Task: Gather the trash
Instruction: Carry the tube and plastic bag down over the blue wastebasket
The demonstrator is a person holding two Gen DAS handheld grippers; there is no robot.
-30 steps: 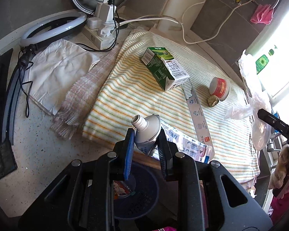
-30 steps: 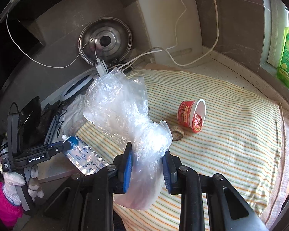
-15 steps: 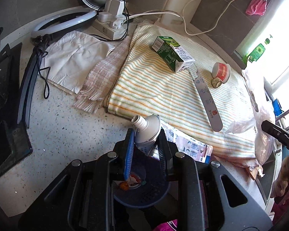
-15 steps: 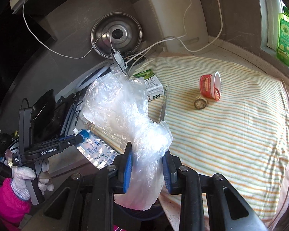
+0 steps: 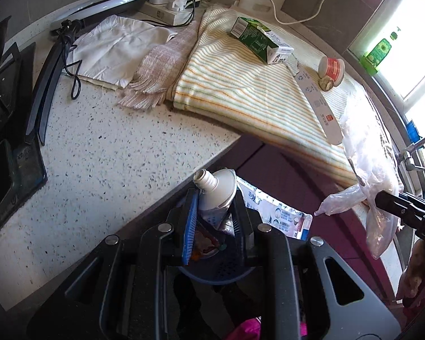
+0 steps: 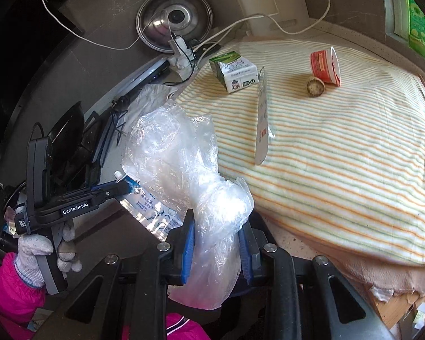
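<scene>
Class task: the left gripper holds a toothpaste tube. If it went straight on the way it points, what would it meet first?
Probably the speckled countertop, near its front edge: the left gripper and toothpaste tube point at it, though depth is unclear.

My right gripper (image 6: 216,239) squeezes a crinkly, shiny clear plastic bag (image 6: 181,164). Ahead lies a soft striped cloth (image 6: 340,153). My left gripper (image 5: 214,215) pinches a smooth plastic tube (image 5: 216,191).
</scene>
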